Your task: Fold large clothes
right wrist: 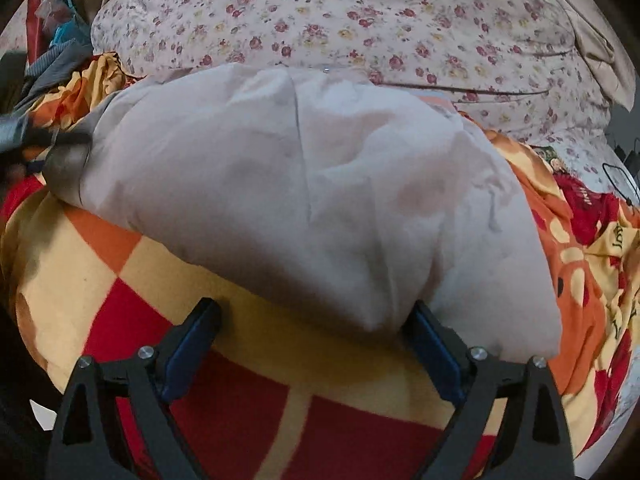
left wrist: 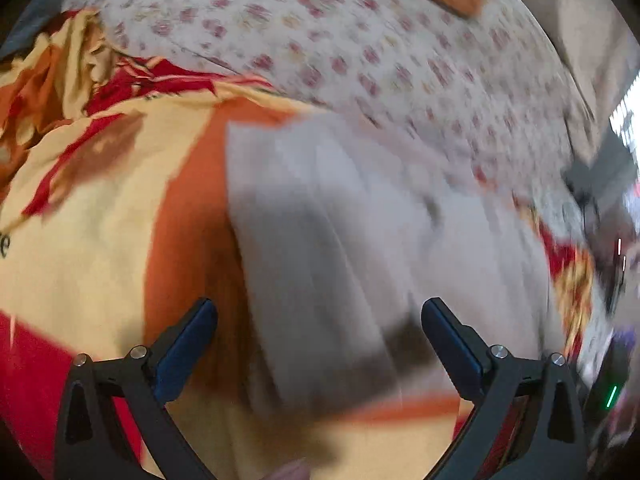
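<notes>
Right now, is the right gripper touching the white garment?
Touching. In the right wrist view the white garment drapes against one finger of the right gripper; the open jaws clamp nothing.

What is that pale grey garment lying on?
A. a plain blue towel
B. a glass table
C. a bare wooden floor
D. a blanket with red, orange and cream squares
D: in the right wrist view the pale grey garment lies spread on a checked blanket of red, orange and cream squares, with a floral sheet beyond it; the right gripper is open at its near edge.
</notes>
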A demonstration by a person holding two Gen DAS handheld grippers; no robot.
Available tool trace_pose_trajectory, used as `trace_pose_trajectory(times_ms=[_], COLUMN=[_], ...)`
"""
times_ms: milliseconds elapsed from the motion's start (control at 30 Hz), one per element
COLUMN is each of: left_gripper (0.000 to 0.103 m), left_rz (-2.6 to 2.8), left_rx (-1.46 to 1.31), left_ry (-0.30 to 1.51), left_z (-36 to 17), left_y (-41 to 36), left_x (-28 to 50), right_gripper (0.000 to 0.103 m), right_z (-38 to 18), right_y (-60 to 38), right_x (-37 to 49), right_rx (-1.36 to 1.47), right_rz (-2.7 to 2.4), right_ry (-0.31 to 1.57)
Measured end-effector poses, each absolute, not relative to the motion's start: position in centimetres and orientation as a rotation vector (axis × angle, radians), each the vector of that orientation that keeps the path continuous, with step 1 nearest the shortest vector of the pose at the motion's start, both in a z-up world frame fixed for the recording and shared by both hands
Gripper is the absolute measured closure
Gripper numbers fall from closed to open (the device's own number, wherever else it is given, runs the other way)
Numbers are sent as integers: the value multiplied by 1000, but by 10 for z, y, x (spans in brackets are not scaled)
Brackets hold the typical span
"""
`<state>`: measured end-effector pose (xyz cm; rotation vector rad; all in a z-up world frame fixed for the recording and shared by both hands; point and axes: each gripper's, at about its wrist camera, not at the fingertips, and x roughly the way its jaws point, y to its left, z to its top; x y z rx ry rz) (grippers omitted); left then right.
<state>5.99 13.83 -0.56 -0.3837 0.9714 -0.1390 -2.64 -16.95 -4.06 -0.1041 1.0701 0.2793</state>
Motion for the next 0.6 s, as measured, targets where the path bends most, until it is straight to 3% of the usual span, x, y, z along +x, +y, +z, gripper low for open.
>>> trace_pose_trajectory(times_ms=[100, 300, 433, 500, 600], left_gripper=[6, 7, 26, 27, 29], left_rz=[-165, -248, -310, -334, -262], left_rx=[-402, -410, -513, -497, -554], left_ry=[1060, 1018, 962, 922, 1031], left_z=[-26, -25, -10, 0, -25], left_y=[151, 149, 156, 155, 163], left_x=[104, 122, 108, 102, 116], right_gripper=[5, 4, 4, 4, 4], right_z=[-42, -43, -41, -41, -42], right_y=[-166, -166, -166, -167, -165], right_x=[-27, -23, -22, -21, -19], right_rx=[-119, -124, -110, -105, -111], right_rz=[278, 276, 281, 283, 285], right_ry=[1065, 1055, 1049, 1049, 1050])
